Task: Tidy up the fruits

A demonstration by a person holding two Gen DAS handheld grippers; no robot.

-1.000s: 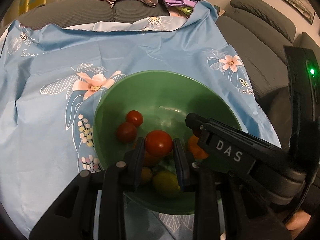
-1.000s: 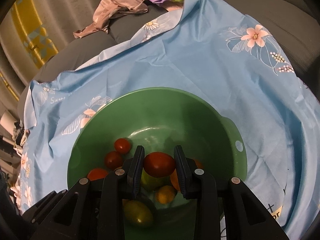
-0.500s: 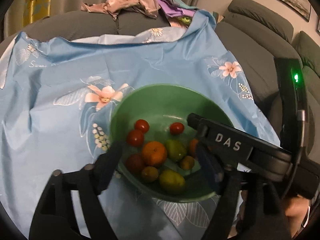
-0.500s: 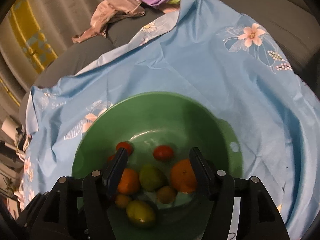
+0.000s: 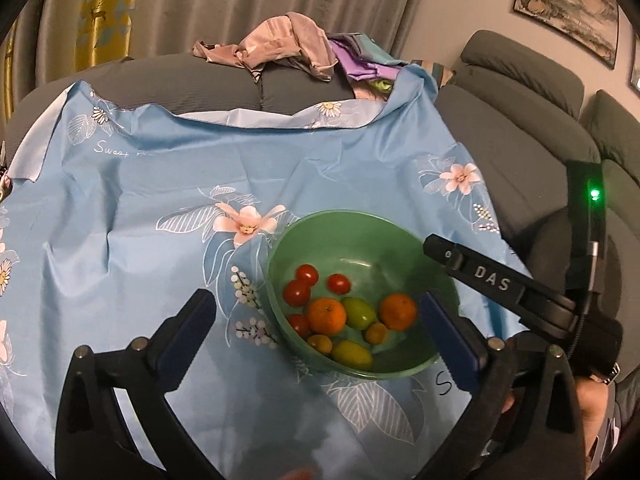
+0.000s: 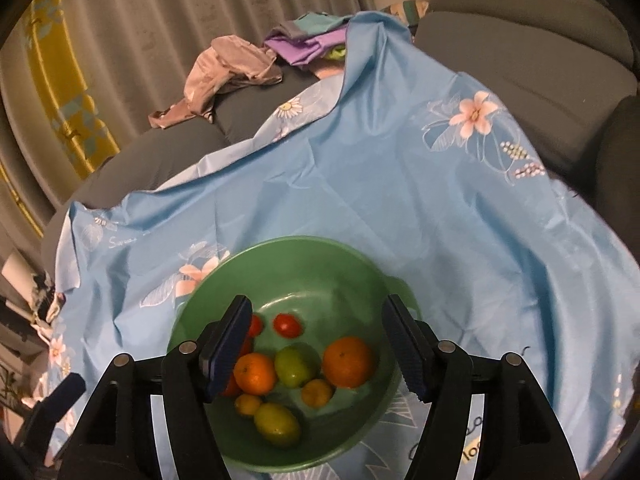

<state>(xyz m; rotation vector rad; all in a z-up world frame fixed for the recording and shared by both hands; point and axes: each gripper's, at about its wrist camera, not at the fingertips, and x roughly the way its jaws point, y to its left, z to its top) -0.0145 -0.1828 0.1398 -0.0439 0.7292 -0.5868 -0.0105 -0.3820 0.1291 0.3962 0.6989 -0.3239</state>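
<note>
Hovering above the green bowl (image 5: 400,368), both grippers empty. Left gripper (image 5: 316,328) opening, fingers wide apart, nothing between the pads. Right gripper (image 6: 316,352) also opening, fingers apart, holding nothing. Lying inside the bowl: cherry tomatoes (image 5: 338,283), two oranges (image 6: 347,361), green fruits (image 6: 295,365) and small yellow ones. Bowl standing on the blue floral cloth (image 5: 160,184), near its front edge. Probably finishing a release step, the fruits resting loose in the bowl. Next, probably looking for any fruit remaining outside; none showing on the cloth, only a blurred red spot (image 5: 298,474) at the bottom of the left view, unclear.
</note>
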